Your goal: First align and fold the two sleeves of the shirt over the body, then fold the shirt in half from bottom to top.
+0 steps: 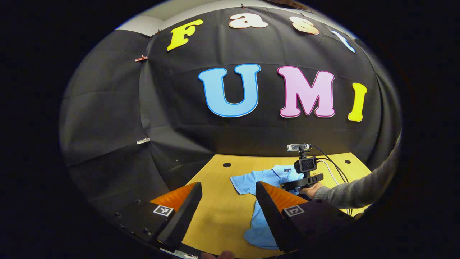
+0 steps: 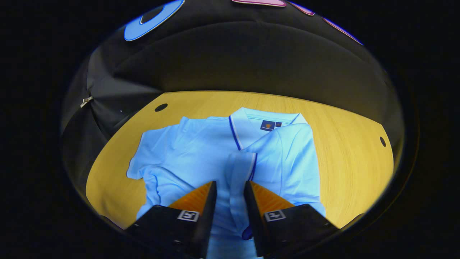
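Light-blue shirt [image 2: 201,158] flat on the wooden table [image 2: 345,151], collar toward the booth wall, long axis running from hem to collar. Left of the collar, one sleeve [image 2: 143,158] lies spread; right of it, the other sleeve [image 2: 248,162] is folded onto the body. The left gripper [image 1: 230,212] hovers off the shirt's left edge, jaws spread, likely ready for the unfolded sleeve. The right gripper [image 2: 230,212] hangs above the folded sleeve, jaws slightly parted; whether they pinch cloth is unclear.

A light blue shirt [image 2: 201,154] lies flat on a yellow wooden table [image 2: 345,144]. One sleeve [image 2: 284,158] is folded over the body, its dark-trimmed cuff near the middle. The other sleeve [image 2: 151,151] sticks out to the side. The collar points away, toward the black wall. The right gripper [image 2: 230,201] hangs over the shirt with a narrow gap between its fingers, pinching nothing.
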Tool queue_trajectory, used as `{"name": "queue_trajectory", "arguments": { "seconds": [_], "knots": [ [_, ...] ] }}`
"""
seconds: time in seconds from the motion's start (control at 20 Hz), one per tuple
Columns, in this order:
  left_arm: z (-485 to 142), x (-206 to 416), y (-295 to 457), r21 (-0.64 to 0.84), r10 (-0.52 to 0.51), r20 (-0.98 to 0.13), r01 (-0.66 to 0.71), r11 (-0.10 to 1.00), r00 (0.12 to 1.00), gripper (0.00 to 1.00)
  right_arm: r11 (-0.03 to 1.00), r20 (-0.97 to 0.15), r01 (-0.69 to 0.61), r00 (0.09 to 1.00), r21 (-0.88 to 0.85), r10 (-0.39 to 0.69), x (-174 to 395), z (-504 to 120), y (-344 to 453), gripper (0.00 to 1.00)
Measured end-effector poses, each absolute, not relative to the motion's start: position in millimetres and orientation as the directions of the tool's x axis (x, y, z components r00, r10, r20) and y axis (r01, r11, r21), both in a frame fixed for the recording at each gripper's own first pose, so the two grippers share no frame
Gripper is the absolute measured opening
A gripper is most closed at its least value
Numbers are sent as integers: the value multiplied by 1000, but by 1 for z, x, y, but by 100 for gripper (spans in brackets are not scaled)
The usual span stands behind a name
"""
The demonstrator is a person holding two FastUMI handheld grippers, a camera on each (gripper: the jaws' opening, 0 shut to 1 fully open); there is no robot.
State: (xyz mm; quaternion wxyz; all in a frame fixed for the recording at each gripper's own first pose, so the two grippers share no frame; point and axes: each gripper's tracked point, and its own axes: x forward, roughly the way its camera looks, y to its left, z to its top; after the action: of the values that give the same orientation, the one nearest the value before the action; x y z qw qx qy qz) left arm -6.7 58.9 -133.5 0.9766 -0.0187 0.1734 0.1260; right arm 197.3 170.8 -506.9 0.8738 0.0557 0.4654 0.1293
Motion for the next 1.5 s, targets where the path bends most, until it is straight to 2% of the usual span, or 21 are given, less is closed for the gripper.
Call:
{"name": "queue_trajectory", "arguments": {
  "seconds": [0.1, 0.2, 0.25, 0.3, 0.4, 0.55, 0.7, 0.95, 1.3, 1.5],
  "knots": [
    [-133, -7, 58, 10, 240, -342, -252, 968, 908, 96, 961, -796, -193, 540, 198, 273, 196, -506, 173, 69],
    [-134, -7, 58, 12, 239, -344, -250, 968, 908, 95, 960, -788, -193, 550, 203, 277, 196, -504, 175, 72],
    [-134, -9, 57, 11, 238, -344, -249, 968, 908, 95, 959, -780, -186, 558, 215, 283, 197, -502, 178, 75],
    [-134, -9, 58, 11, 238, -345, -249, 968, 908, 95, 959, -774, -182, 567, 218, 283, 198, -501, 177, 83],
    [-135, -9, 58, 12, 238, -347, -249, 968, 907, 96, 962, -759, -176, 590, 211, 274, 201, -495, 172, 87],
    [-135, -5, 58, 11, 234, -346, -245, 969, 909, 95, 954, -711, -180, 637, 241, 299, 207, -477, 172, 89],
    [-136, 1, 57, 16, 225, -345, -234, 972, 911, 95, 938, -621, -205, 707, 281, 340, 214, -437, 171, 97],
    [-142, 22, 54, 30, 198, -347, -200, 979, 917, 95, 931, -493, -210, 802, 298, 339, 218, -363, 151, 97],
    [-165, 93, 50, 37, 132, -331, -127, 991, 934, 95, 932, -361, -219, 877, 290, 318, 182, -268, 108, 97],
    [-200, 146, 47, -2, 81, -377, -89, 996, 923, 95, 924, -328, -227, 886, 307, 327, 154, -229, 91, 97]
  ]
}}
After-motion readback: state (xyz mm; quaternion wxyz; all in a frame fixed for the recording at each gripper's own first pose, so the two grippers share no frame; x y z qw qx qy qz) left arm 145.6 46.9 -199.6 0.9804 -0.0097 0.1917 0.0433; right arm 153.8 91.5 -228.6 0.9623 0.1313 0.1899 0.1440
